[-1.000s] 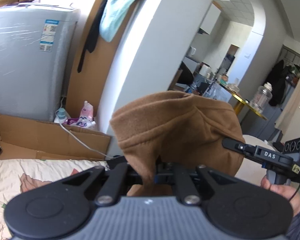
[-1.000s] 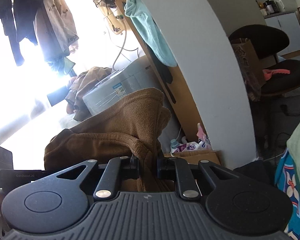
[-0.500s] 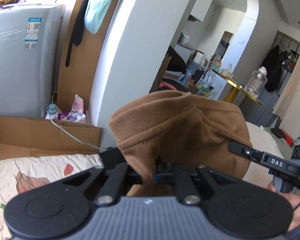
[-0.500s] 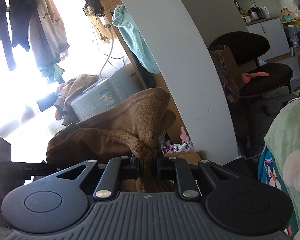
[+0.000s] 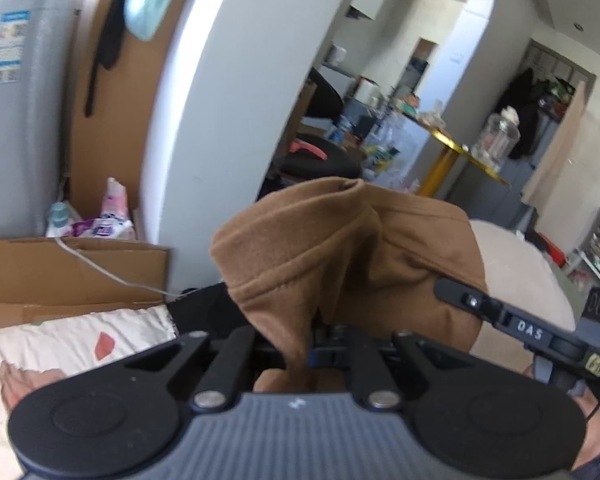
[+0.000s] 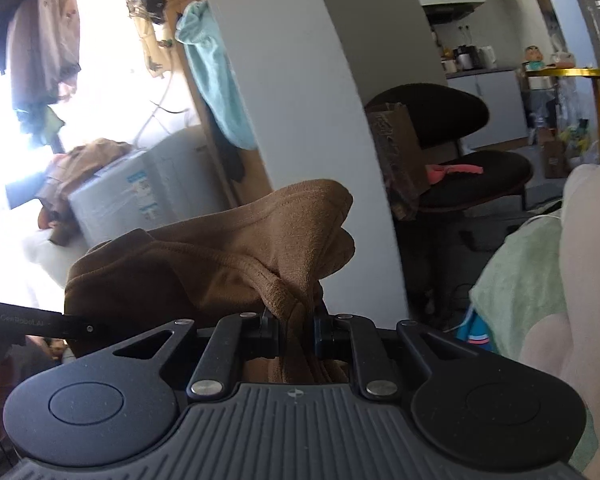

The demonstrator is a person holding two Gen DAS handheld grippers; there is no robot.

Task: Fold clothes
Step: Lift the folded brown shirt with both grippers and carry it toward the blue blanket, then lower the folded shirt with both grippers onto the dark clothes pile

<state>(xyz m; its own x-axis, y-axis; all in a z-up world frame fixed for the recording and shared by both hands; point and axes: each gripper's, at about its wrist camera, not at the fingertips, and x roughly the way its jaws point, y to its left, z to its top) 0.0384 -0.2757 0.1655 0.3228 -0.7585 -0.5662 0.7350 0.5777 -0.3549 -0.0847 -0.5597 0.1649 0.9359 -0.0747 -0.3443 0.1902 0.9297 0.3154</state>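
Plain brown garment (image 5: 340,248), black tools

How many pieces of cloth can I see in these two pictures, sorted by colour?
Brown: 2, the garment held by the left gripper and the right gripper, and a heap on the washing machine
Light blue: 1, a towel hanging on the wall
Mint green: 1, a cloth at right
Total: 4
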